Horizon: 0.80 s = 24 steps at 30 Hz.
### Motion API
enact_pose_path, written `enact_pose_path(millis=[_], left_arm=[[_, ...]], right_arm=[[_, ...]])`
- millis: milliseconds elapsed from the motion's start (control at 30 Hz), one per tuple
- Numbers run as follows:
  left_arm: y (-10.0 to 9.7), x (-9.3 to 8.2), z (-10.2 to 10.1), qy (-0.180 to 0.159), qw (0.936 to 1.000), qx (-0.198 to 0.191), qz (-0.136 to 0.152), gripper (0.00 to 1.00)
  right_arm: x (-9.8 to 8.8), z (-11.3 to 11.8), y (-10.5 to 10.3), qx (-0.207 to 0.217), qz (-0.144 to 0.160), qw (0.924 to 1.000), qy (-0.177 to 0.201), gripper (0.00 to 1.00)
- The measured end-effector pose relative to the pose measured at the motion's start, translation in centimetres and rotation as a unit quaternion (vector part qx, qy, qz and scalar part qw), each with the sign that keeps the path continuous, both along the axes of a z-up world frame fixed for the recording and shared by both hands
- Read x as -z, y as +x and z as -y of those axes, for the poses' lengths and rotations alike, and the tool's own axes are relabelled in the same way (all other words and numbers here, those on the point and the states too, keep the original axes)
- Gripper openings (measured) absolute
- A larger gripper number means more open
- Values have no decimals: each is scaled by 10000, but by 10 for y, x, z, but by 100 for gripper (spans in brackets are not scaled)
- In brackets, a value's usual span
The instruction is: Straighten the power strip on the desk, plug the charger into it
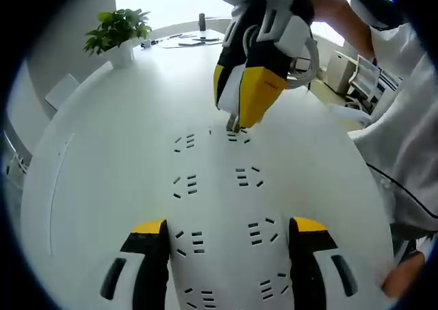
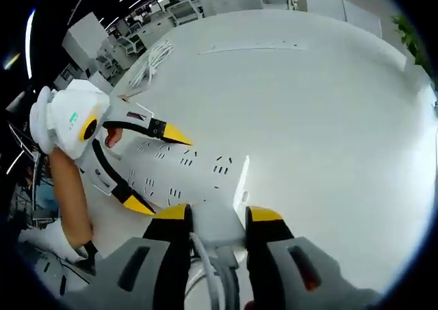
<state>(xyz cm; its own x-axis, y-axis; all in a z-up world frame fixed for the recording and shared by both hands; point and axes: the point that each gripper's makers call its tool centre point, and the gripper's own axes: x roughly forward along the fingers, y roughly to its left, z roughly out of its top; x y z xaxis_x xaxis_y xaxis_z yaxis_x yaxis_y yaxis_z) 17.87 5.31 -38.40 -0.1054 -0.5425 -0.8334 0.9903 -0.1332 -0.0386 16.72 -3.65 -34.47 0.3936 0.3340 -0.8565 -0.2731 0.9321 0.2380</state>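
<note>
1. Left gripper view: your left hand-held gripper has its jaws spread wide, one on each side of the white power strip, which lies flat on the white table and runs away from the camera. I can't tell whether the jaws touch it.
2. Same view: your right hand-held gripper comes in from the top, holding the white charger with its prongs right at a far socket. A potted plant sits at the table's far edge.
3. Right gripper view: right hand-held gripper is clamped on the charger; a white cable trails back between the jaws. The left hand-held gripper sits on the left, jaws wide over the power strip.
</note>
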Motion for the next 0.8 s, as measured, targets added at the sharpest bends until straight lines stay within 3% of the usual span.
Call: enact_pose_path(millis=[300,533,800], left_arm=[[3,0,-1,27,10000,22,23,72],[2,-1,-1,-25,10000,50,3,72],[1,-1,1,-63,10000,76,-14,72]], right_arm=[[-3,-2,2,176,-227,9986,-443,30],[-8,-3,9,233,-14,9972,-711,30],[-10,1,17,742,350,9952,-534,30]])
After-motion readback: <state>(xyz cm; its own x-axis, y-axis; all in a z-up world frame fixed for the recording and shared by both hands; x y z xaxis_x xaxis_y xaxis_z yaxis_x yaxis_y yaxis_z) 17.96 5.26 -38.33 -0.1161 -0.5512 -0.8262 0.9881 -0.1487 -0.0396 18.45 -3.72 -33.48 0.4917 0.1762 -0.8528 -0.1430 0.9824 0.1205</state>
